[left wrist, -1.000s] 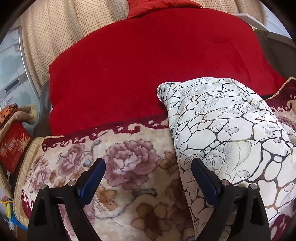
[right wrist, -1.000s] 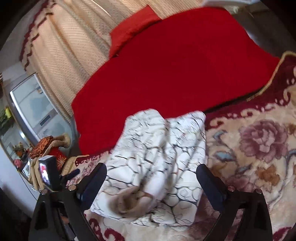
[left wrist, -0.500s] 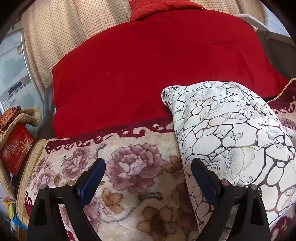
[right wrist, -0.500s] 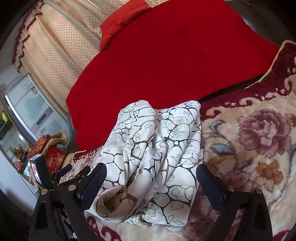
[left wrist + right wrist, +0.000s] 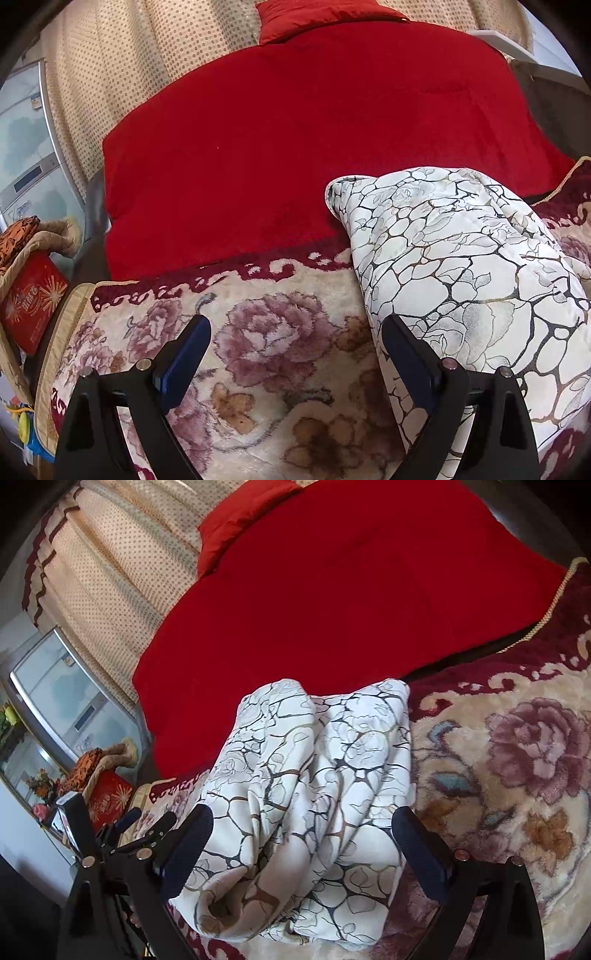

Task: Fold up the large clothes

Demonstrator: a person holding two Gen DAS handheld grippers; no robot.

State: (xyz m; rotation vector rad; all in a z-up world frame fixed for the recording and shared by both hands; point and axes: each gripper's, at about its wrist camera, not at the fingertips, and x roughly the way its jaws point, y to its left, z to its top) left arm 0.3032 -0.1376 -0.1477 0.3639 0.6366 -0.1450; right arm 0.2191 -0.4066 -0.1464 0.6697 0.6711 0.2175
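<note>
1. The white quilted garment with black crackle print [image 5: 314, 794] lies in a compact, lumpy bundle on the cream floral plush blanket [image 5: 258, 332], beside the red blanket [image 5: 295, 147].
2. The left hand-held gripper [image 5: 295, 354] and the right hand-held gripper [image 5: 303, 840] both gape wide, holding nothing.
3. Folding looks nearly finished; perhaps only smoothing remains.
</note>
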